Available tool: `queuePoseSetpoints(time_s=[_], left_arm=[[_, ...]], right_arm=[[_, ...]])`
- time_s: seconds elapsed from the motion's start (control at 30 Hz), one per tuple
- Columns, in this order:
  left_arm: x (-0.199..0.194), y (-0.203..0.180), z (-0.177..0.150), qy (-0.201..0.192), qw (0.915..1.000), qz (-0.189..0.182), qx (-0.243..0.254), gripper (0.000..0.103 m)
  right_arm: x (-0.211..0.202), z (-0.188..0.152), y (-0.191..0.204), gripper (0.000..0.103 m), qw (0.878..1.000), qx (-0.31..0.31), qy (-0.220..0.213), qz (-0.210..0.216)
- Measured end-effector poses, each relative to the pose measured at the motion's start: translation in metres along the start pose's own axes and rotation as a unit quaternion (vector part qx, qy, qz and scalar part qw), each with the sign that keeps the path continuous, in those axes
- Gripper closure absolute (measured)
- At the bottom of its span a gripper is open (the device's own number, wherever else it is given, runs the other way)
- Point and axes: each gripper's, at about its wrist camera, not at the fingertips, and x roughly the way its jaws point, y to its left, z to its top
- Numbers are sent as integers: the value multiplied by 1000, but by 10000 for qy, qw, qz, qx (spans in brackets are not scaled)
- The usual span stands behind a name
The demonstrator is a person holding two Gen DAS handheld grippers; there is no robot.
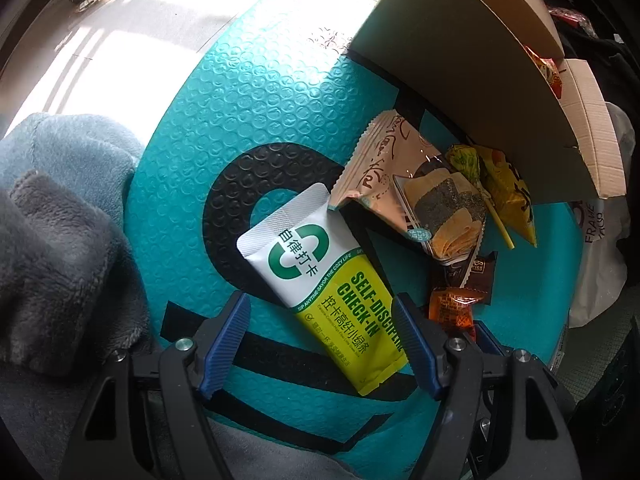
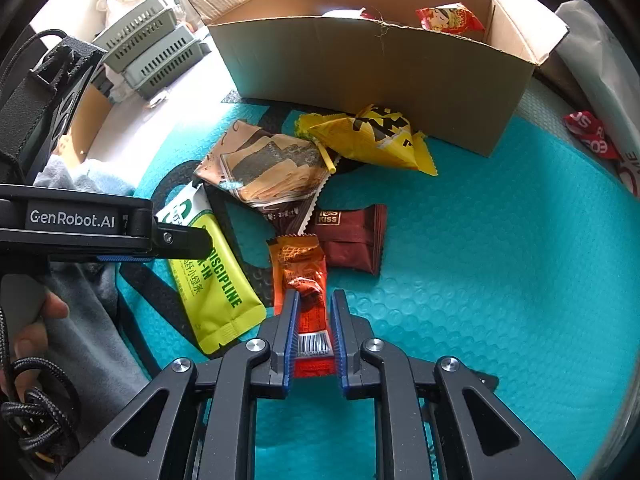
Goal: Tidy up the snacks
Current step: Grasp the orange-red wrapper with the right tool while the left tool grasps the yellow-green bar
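The orange foil snack packet point(image 2: 306, 280) is clamped by the right hand-held gripper point(image 2: 314, 300) at 6 o'clock on the teal bubble mat point(image 2: 480, 280). The white-and-yellow drink sachet point(image 1: 320, 280) is straddled, ungripped, by the wide left hand-held gripper point(image 1: 322, 308). The open brown cardboard box point(image 2: 380, 72) is seen at 12 o'clock.

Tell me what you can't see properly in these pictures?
- Inside the box: right view, its front wall hides most of it; one red packet peeks out.
- Green sachet: right view, left tongs cover its middle.
- Orange snack: left view, partly behind a finger.
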Motion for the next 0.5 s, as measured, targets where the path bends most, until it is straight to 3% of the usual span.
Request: queuePoseSetpoints(time_s=[0.17, 0.23, 0.4, 0.5], left_arm=[[9, -8, 6, 61, 10000, -47, 60, 8], [13, -14, 6, 59, 9999, 51, 102, 3], [22, -45, 0, 46, 9973, 559, 469, 3], [25, -51, -2, 24, 9961, 681, 561, 3]], right_arm=[[-1, 0, -3, 83, 9998, 111, 7, 164], [-3, 0, -4, 74, 9996, 146, -17, 221], [-7, -2, -4, 73, 10000, 38, -79, -40], [-10, -6, -3, 73, 9997, -89, -110, -206]])
